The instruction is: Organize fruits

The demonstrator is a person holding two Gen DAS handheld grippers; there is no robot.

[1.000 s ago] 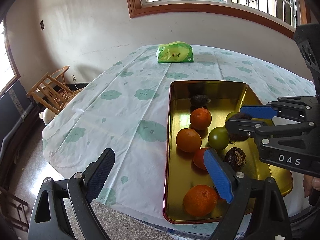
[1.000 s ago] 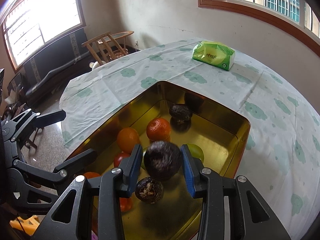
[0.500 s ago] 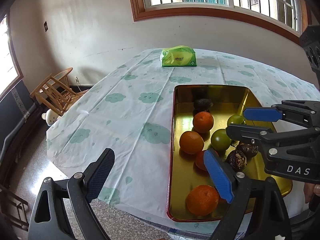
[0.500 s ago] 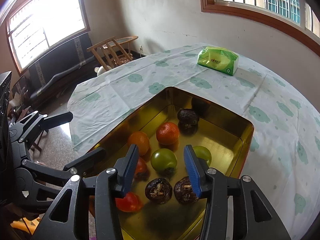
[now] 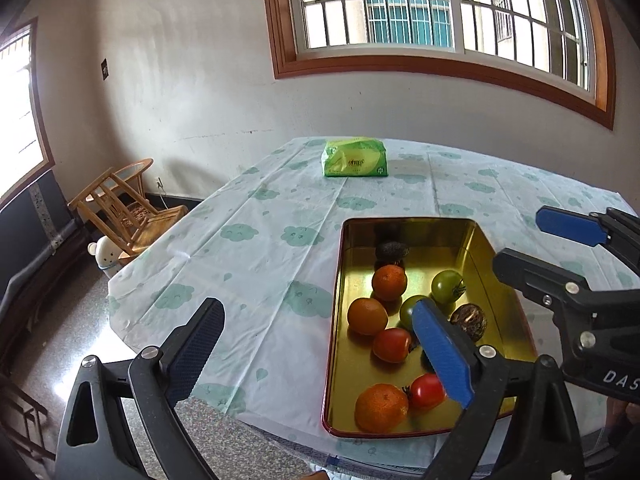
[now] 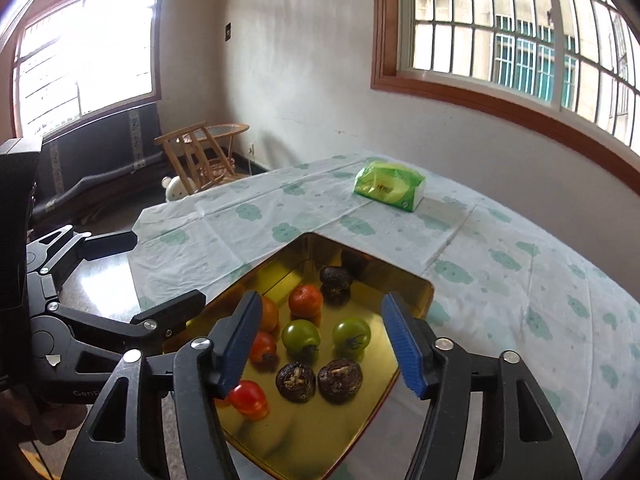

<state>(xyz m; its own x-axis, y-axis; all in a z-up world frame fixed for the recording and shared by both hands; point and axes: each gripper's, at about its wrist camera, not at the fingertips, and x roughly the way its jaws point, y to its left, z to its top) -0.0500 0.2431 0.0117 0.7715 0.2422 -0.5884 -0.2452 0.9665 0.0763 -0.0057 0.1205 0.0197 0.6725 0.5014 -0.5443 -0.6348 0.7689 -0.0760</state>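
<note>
Two hand-held grippers hang over a gold metal tray of fruit on a table covered with a cloud-print tablecloth. The right gripper, its blue-padded jaws having just been opening, stands released with nothing between them; below the gap, resting on the tray floor, are two dark brown wrinkled fruits side by side, with two green tomatoes just behind. The left gripper is spread wide and empty, one finger over the tablecloth, the other over the tray's near half.

The tray also holds oranges, red tomatoes and a third dark fruit at its far end. A green tissue pack sits well apart near the far edge of the table.

The risks from here look modest but real: round fruit on slick metal is likely to roll if a finger clips it, and the pairs sit so close that a closing jaw could wedge against a neighbour or scatter the row. The tomatoes would probably bruise or split under a hard squeeze. The two grippers work near each other over the tray and could collide, and the tray's near end lies close to the table edge, so a shove might slide it off.
</note>
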